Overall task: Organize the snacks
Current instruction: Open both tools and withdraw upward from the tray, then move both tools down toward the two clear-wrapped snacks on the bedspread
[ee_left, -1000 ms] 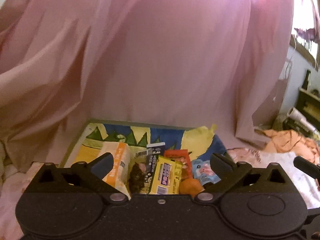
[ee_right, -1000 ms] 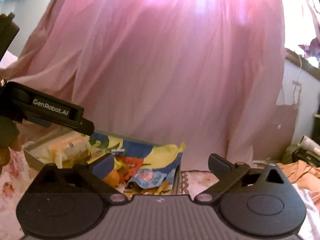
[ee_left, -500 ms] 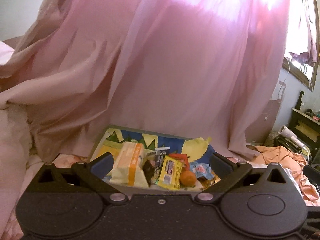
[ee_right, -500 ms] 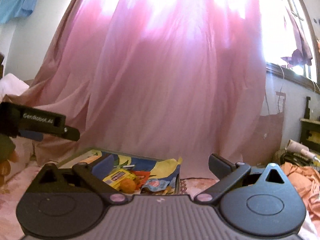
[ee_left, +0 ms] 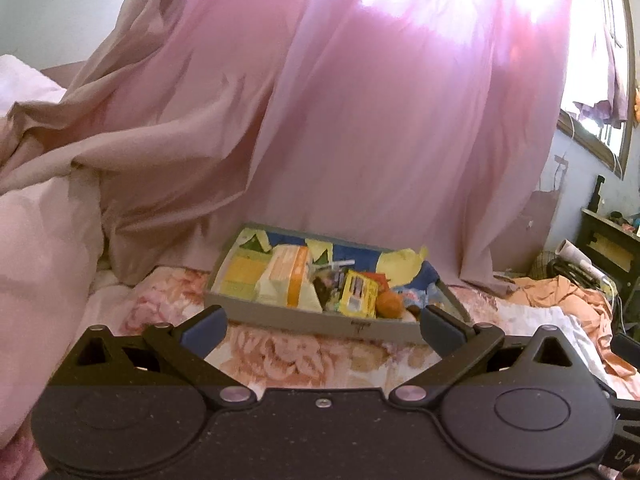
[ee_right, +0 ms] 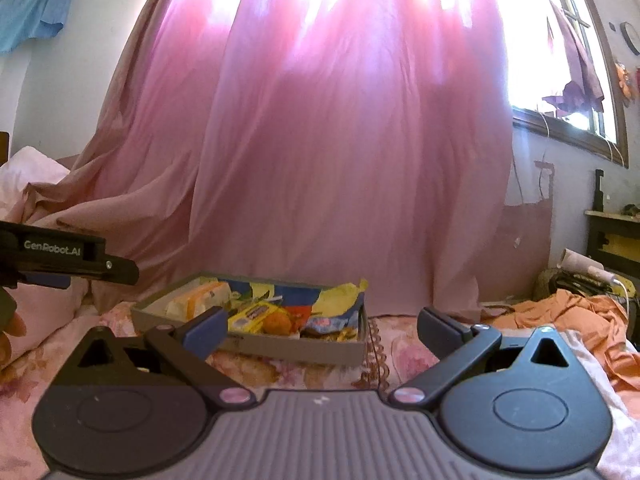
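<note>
A shallow grey tray (ee_left: 304, 320) (ee_right: 304, 346) lies on a floral bedsheet, filled with snacks: a pale yellow and orange packet (ee_left: 286, 280) (ee_right: 198, 300), a yellow bar (ee_left: 358, 296) (ee_right: 252, 316), an orange round thing (ee_left: 389, 304) (ee_right: 277, 323) and a light blue wrapper (ee_right: 330, 323). My left gripper (ee_left: 322, 322) hangs open, short of the tray's near wall, holding nothing. Open and empty too, my right gripper (ee_right: 320, 326) sits back from the tray. In the right wrist view the left gripper (ee_right: 68, 258) shows from the side at the left edge.
A pink curtain (ee_left: 360, 120) hangs right behind the tray. A pink blanket (ee_left: 36, 248) is heaped at the left. Orange cloth (ee_right: 572, 316) and dark furniture (ee_right: 612, 236) crowd the right. A hand's fingers (ee_right: 10, 332) show at the left edge.
Both grippers have pulled back and up from the tray; it was right under the fingers and now lies farther off with bedsheet showing before it. Both stay open.
</note>
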Demonstrator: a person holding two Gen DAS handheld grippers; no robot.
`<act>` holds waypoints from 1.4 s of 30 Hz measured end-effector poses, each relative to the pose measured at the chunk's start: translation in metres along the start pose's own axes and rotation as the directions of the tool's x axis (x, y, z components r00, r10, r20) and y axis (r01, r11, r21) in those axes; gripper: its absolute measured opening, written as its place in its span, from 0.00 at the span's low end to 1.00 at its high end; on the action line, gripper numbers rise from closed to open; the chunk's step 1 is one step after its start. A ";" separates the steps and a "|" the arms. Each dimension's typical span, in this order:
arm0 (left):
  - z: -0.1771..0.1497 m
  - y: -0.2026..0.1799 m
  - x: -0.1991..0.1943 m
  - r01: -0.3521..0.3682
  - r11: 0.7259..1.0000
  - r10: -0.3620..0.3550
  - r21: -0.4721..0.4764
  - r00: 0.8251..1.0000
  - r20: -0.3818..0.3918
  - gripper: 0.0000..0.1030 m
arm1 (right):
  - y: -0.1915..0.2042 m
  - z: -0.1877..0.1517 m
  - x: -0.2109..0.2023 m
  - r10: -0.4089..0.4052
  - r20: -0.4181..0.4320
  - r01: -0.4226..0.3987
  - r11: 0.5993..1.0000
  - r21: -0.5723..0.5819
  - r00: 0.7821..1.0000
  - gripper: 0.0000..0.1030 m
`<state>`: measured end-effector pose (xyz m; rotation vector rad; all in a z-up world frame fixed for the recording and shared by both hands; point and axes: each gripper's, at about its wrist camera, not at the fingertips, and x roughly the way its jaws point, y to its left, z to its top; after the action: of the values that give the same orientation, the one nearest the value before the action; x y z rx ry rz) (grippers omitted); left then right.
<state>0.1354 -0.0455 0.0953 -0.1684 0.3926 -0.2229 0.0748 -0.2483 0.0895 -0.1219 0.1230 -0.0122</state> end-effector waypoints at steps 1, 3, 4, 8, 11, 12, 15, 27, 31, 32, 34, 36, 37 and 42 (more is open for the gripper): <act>-0.004 0.001 -0.002 -0.002 1.000 0.002 -0.003 1.000 -0.003 0.99 | 0.001 -0.003 -0.002 -0.001 -0.008 0.001 1.000 0.002 1.000 1.00; -0.012 0.005 -0.006 -0.008 1.000 0.007 -0.013 1.000 -0.015 0.99 | 0.002 -0.008 -0.008 0.003 -0.023 -0.002 1.000 0.005 1.000 1.00; -0.017 0.007 -0.007 -0.010 1.000 0.010 -0.019 1.000 -0.022 0.99 | 0.003 -0.010 -0.010 0.005 -0.030 -0.005 1.000 0.005 1.000 1.00; -0.034 0.013 -0.012 -0.024 0.999 0.023 -0.025 0.998 -0.053 0.99 | 0.008 -0.021 -0.018 0.013 -0.065 -0.013 1.000 -0.006 0.998 1.00; -0.044 0.019 -0.014 -0.033 0.999 0.030 -0.032 0.996 -0.082 0.99 | 0.012 -0.029 -0.024 0.024 -0.096 -0.026 1.000 -0.014 0.995 1.00; -0.048 0.021 -0.015 -0.037 0.999 0.033 -0.033 0.995 -0.091 0.99 | 0.013 -0.031 -0.025 0.028 -0.106 -0.030 0.999 -0.017 0.994 1.00; -0.059 0.027 -0.017 -0.047 0.999 0.044 -0.027 0.993 -0.113 0.99 | 0.018 -0.038 -0.028 0.039 -0.141 -0.043 0.999 -0.021 0.989 1.00; -0.094 0.040 -0.007 -0.061 0.998 0.057 -0.008 0.967 -0.249 0.99 | 0.024 -0.066 -0.017 0.061 -0.303 -0.069 0.998 -0.014 0.951 1.00; -0.100 0.040 0.000 -0.049 0.999 0.050 0.010 0.956 -0.290 0.99 | 0.024 -0.077 -0.008 0.071 -0.370 -0.076 0.997 0.002 0.926 1.00; -0.102 0.040 0.001 -0.048 0.999 0.051 0.015 0.953 -0.299 0.99 | 0.024 -0.080 -0.005 0.072 -0.386 -0.076 0.997 0.005 0.920 1.00; -0.106 0.041 0.004 -0.049 0.999 0.054 0.024 0.946 -0.320 0.99 | 0.024 -0.085 -0.001 0.071 -0.411 -0.074 0.997 0.011 0.909 1.00; -0.109 0.042 0.007 -0.049 0.998 0.056 0.028 0.940 -0.335 0.99 | 0.023 -0.088 0.002 0.071 -0.430 -0.071 0.997 0.017 0.900 1.00; -0.110 0.043 0.009 -0.051 0.998 0.058 0.030 0.937 -0.344 0.99 | 0.022 -0.090 0.003 0.070 -0.438 -0.069 0.997 0.020 0.896 1.00; -0.113 0.044 0.018 -0.056 0.997 0.070 0.050 0.927 -0.368 0.99 | 0.019 -0.096 0.010 0.067 -0.463 -0.061 0.998 0.028 0.884 1.00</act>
<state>0.1149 -0.0212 -0.0235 -0.0745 0.7687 -0.1986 0.0732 -0.2408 -0.0090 -0.1002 0.6089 0.0240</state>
